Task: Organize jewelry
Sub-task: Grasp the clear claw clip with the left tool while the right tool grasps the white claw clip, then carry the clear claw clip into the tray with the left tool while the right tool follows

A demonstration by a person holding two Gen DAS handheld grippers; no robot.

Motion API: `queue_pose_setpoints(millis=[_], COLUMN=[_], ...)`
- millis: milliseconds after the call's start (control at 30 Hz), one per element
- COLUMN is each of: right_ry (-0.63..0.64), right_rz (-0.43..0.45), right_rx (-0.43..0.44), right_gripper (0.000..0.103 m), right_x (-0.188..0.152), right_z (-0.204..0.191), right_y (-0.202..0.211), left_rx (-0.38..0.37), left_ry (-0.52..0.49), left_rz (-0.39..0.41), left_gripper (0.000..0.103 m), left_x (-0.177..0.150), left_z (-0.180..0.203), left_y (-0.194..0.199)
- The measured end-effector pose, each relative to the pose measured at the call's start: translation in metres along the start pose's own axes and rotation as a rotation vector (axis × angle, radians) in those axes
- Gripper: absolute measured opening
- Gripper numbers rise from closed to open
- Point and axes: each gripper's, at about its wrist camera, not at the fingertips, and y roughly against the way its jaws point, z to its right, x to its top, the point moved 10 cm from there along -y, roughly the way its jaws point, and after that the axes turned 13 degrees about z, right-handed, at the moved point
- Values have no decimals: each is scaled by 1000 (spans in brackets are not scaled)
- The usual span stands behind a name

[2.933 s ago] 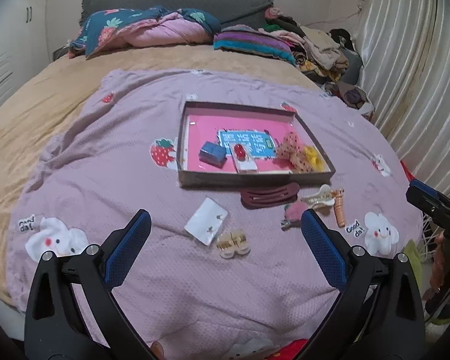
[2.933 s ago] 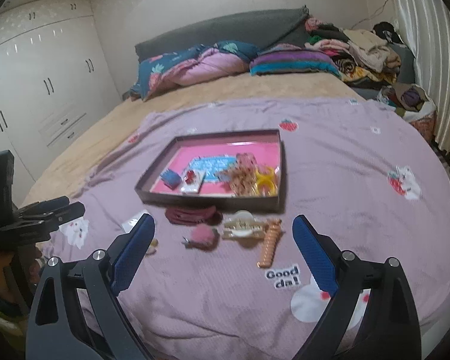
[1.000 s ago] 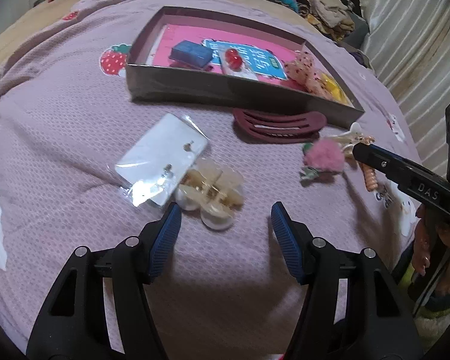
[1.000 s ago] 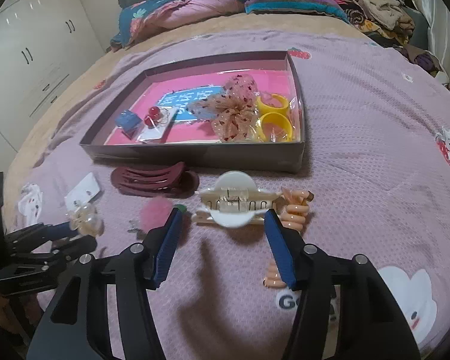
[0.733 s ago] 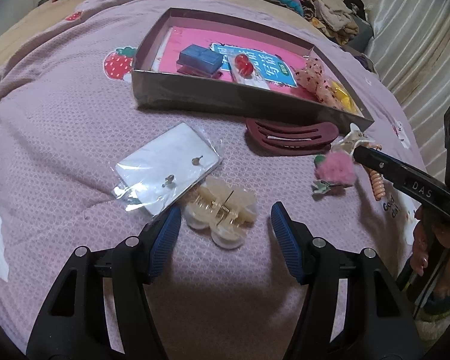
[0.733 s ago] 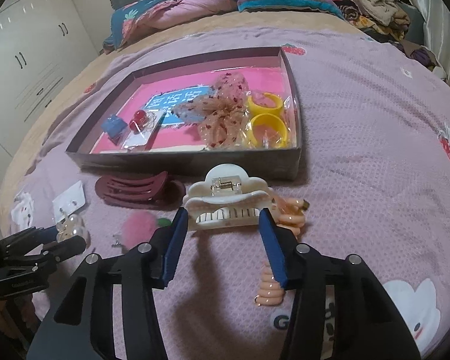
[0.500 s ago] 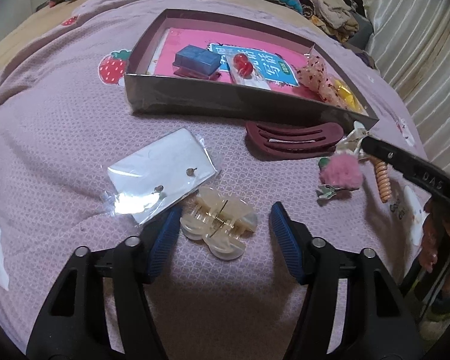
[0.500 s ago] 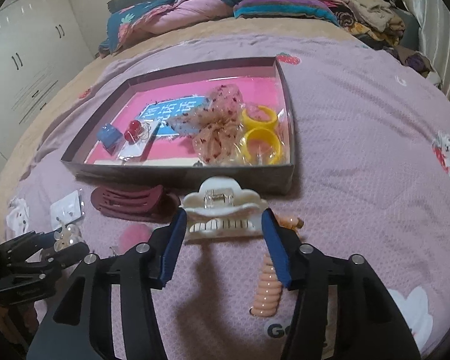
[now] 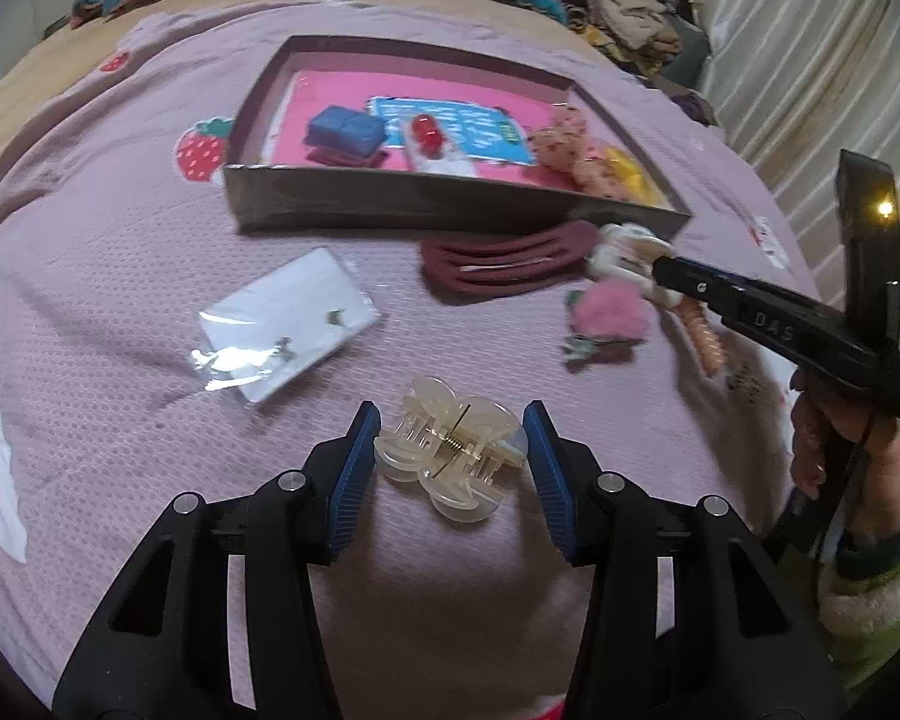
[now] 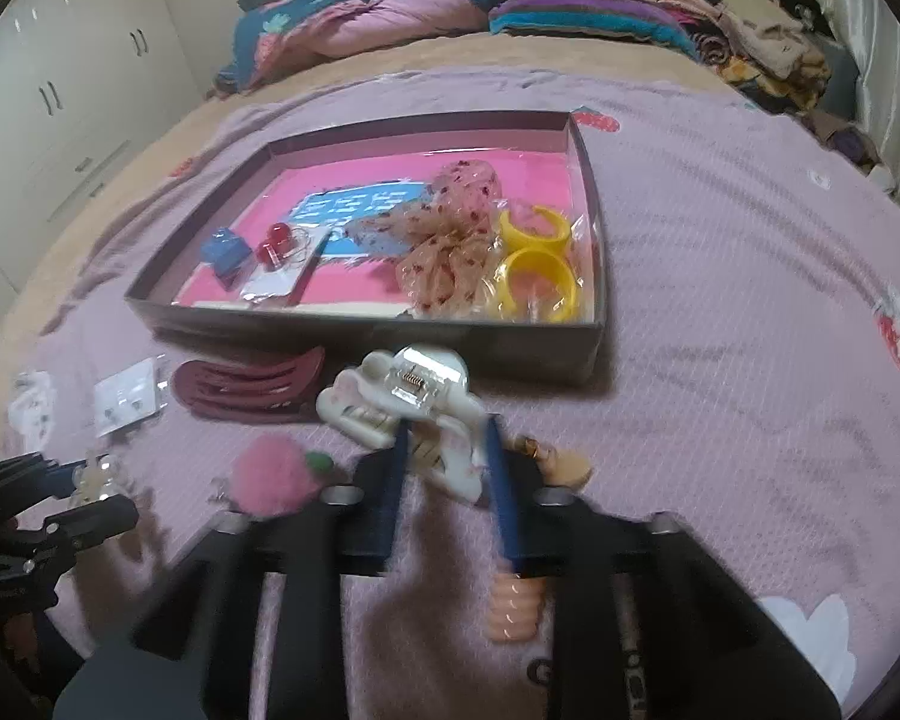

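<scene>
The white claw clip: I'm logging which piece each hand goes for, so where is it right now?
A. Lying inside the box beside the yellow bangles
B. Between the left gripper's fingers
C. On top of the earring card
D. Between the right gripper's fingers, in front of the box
D: the white claw clip sits between the closing right gripper fingers, outside the box.

bedding: lilac strawberry-print blanket (image 10: 720,252) | headboard end: folded quilts (image 10: 378,18) | right: clothes pile (image 10: 768,42) | left: white wardrobe (image 10: 60,96)
</scene>
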Motion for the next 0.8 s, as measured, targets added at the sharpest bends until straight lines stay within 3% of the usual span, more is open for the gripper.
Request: queue_pose_setpoints(millis=[200,300,367,467,800], right_ry=[39,69,96,114,89], right_rz=[48,40,34,21,-63], right_rx=[17,26,42,76,227], right_gripper=[11,24,38,47,47], right_x=[3,8,14,20,4], right_z=[0,1,0,-1,-24], right_y=[18,15,12,8,2], left_rx=[-19,-24,-25,-22,-20], left_ry=[-14,-13,-11,-5,-11], left_rz=[9,12,18,21,23], left_gripper=[41,41,41,41,41], left_x=[1,3,6,9,17], left_z=[11,15,15,15,18], left_y=[9,11,13,14,17])
